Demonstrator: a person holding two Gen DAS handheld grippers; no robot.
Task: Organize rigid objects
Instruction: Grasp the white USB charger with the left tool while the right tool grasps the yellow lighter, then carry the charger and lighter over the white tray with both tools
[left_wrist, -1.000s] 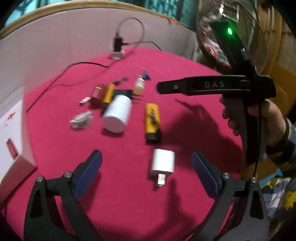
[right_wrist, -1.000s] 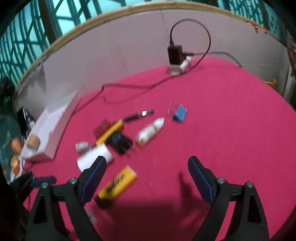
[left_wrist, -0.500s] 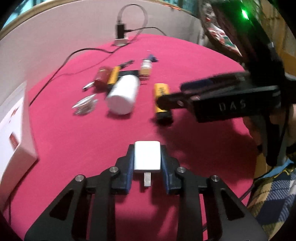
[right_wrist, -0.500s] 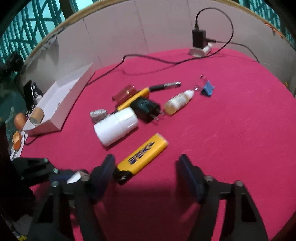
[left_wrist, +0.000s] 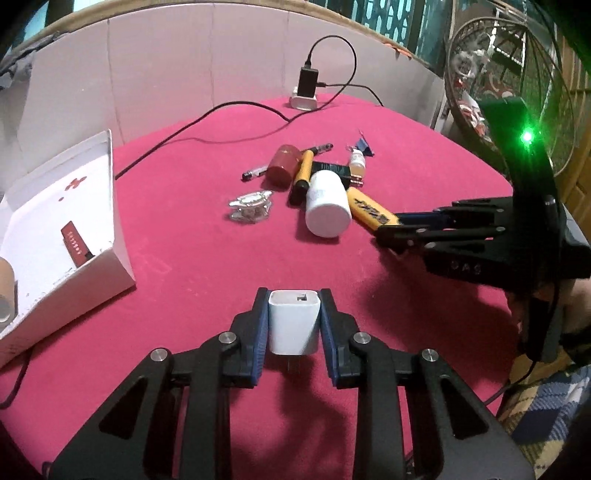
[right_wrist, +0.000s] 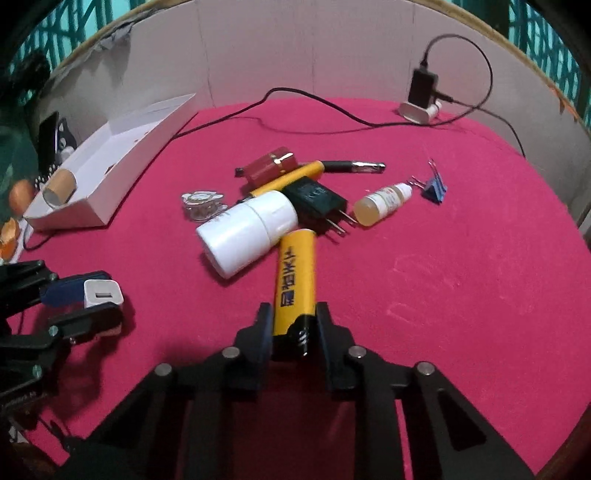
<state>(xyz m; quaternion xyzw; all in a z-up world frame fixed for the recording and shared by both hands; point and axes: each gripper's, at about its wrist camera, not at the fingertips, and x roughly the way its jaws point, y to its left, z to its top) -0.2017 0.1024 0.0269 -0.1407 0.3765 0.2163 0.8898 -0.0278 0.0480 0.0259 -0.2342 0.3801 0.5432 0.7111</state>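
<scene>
Since earlier frame: left gripper (left_wrist: 293, 323) closed on white charger (left_wrist: 293, 325), lifted toward box (left_wrist: 66, 206). Right gripper (right_wrist: 293, 325), jaws just closing, clamps yellow lighter (right_wrist: 295, 280) by black end, beside bottle (right_wrist: 247, 230), presumably for boxing.

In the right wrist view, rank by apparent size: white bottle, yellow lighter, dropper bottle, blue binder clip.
1. white bottle and yellow lighter: similar; the lighter lies nearer the camera, so unsure.
2. dropper bottle.
3. blue binder clip.
</scene>
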